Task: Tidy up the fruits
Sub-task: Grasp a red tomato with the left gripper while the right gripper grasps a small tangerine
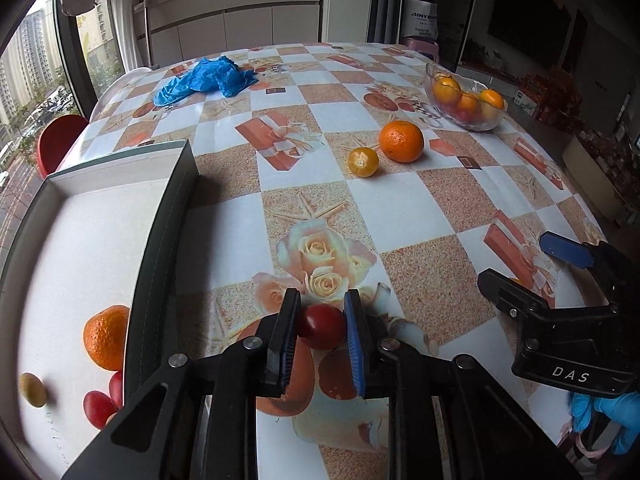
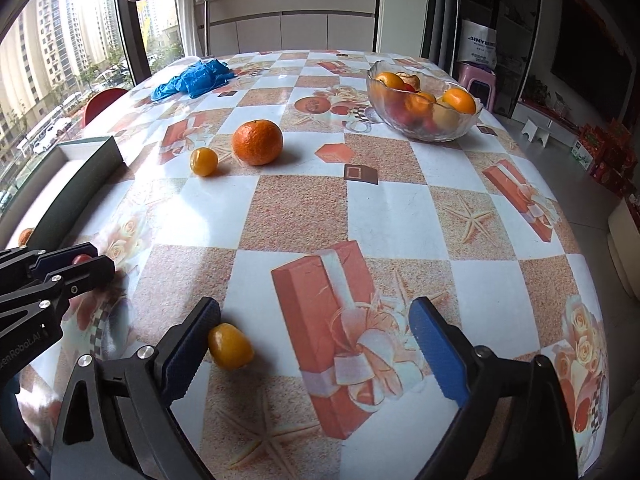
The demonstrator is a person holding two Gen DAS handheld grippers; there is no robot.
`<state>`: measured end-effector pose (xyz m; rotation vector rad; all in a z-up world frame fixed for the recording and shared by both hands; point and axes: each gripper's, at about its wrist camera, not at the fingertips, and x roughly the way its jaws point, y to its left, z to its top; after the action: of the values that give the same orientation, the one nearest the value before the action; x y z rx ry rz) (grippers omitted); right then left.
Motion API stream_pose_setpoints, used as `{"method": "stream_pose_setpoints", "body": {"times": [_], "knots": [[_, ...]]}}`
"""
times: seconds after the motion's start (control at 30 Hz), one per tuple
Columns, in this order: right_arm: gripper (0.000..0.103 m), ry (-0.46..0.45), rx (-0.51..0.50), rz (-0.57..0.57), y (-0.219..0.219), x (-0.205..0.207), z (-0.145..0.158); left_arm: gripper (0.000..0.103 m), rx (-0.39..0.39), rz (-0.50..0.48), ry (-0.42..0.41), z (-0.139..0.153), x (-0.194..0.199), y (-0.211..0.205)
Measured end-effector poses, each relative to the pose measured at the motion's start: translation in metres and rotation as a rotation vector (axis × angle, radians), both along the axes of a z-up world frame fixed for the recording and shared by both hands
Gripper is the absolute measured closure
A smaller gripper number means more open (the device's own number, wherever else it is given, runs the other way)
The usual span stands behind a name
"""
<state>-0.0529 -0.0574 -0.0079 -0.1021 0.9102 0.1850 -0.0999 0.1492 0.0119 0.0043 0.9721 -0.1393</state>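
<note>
My left gripper (image 1: 322, 326) is shut on a small red fruit (image 1: 321, 326), just right of a white-lined box (image 1: 168, 216). The box holds an orange (image 1: 106, 338), red fruits (image 1: 98, 408) and a small yellow fruit (image 1: 32, 390). My right gripper (image 2: 314, 338) is open wide, low over the table. A small yellow-orange fruit (image 2: 231, 346) lies against its left finger (image 2: 188, 356). Farther off on the table lie an orange (image 2: 257, 142) and a small yellow fruit (image 2: 203, 162); both show in the left wrist view too, the orange (image 1: 401, 141) and the yellow fruit (image 1: 363, 162).
A glass bowl (image 2: 424, 128) with oranges and other fruit stands at the far right of the table. A crumpled blue bag (image 2: 192, 79) lies at the far left. The patterned tablecloth (image 2: 304, 208) covers the table. A red chair (image 1: 56, 144) stands beyond the left edge.
</note>
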Motion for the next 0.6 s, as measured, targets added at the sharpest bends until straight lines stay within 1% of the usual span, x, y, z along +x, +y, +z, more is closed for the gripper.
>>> {"method": "stream_pose_setpoints", "body": {"times": [0.03, 0.1, 0.13, 0.17, 0.2, 0.23, 0.27, 0.33, 0.43, 0.6], "knots": [[0.017, -0.006, 0.0, 0.008, 0.002, -0.004, 0.001, 0.079, -0.005, 0.003, 0.002, 0.0, -0.001, 0.001], [0.03, -0.015, 0.001, 0.029, 0.007, -0.01, 0.002, 0.079, -0.007, 0.001, 0.002, 0.0, -0.003, 0.002], [0.035, -0.018, 0.002, 0.04, 0.01, -0.013, 0.003, 0.079, -0.003, -0.002, 0.0, 0.0, -0.003, 0.002], [0.045, -0.017, 0.003, 0.052, 0.013, -0.016, 0.004, 0.079, 0.001, -0.004, -0.002, 0.0, -0.004, 0.002], [0.06, -0.014, 0.009, 0.064, 0.016, -0.018, 0.005, 0.079, 0.003, -0.005, -0.004, 0.0, -0.005, 0.002], [0.068, -0.01, 0.012, 0.076, 0.019, -0.02, 0.006, 0.079, 0.003, -0.004, -0.004, 0.0, -0.006, 0.002], [0.083, -0.004, 0.012, 0.087, 0.023, -0.022, 0.006, 0.079, -0.001, -0.002, -0.003, 0.0, -0.006, 0.003], [0.083, 0.01, 0.019, 0.097, 0.026, -0.024, 0.007, 0.079, -0.02, 0.005, 0.005, 0.0, -0.009, 0.005], [0.083, 0.037, 0.073, 0.087, 0.021, -0.027, 0.01, 0.079, -0.078, 0.014, 0.015, 0.003, -0.015, 0.013], [0.083, 0.046, 0.101, 0.073, 0.015, -0.034, 0.018, 0.079, -0.109, 0.002, -0.027, 0.018, -0.032, 0.02]]}}
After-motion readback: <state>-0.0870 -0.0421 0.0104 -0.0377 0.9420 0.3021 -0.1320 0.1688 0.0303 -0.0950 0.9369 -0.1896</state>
